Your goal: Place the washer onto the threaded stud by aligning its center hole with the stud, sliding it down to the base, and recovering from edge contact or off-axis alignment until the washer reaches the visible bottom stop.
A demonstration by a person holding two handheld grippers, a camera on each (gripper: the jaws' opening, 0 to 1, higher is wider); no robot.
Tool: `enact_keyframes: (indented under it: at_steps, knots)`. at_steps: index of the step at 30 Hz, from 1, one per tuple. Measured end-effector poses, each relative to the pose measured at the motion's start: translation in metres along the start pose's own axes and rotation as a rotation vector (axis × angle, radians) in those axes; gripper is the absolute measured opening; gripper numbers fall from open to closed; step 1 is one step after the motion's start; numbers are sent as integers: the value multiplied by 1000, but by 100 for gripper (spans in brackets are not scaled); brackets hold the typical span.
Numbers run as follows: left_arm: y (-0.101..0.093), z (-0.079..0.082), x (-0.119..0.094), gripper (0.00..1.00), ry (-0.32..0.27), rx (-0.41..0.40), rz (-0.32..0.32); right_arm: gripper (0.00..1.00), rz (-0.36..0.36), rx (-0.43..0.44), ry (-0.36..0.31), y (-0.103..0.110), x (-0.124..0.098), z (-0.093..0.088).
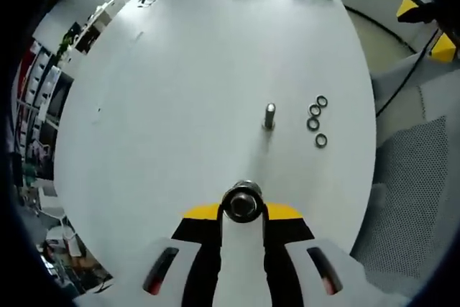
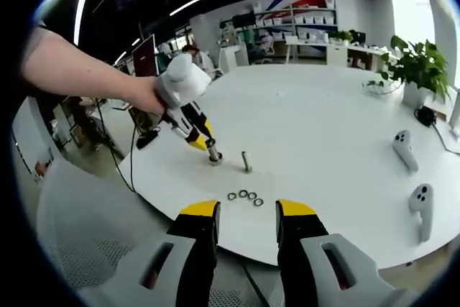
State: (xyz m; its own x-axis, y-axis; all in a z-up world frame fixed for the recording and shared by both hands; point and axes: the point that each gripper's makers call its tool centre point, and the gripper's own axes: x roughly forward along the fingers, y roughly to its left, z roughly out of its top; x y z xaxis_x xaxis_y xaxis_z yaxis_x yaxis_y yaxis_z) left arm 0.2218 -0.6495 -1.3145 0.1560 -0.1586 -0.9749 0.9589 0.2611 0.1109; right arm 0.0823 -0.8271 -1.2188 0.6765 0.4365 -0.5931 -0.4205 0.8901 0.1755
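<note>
Four spare washers point(image 1: 317, 120) on desk point(image 1: 180, 106); left tool point(image 1: 244, 206) pinching one washer point(image 1: 244, 203), short of stud point(image 1: 269, 116); right tool point(image 2: 248, 224) spread. Next: centre hole over stud.

Wide bare desk point(image 1: 180, 91) all around the stud point(image 1: 269, 116), which stands upright and alone, open from above. To one side of it, near but apart, four washers point(image 1: 317, 121) lie in a row. The left tongs point(image 2: 213, 153) hover just beside the stud. Two controllers point(image 2: 413, 177) sit well apart, near the desk's edge.
</note>
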Motion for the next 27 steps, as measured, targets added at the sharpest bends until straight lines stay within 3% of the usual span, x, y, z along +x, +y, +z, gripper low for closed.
enact_keyframes:
  at_steps: [17, 23, 27]
  knots:
    - [-5, -6, 36, 19, 52, 16, -29, 33, -8, 1, 5, -2, 0, -1]
    - [-7, -6, 39, 19, 30, -36, -34, 32, -12, -5, 14, -2, 1, -2]
    - [-7, -7, 41, 21, 13, -30, -30, 32, -8, -16, 27, -1, 1, -4]
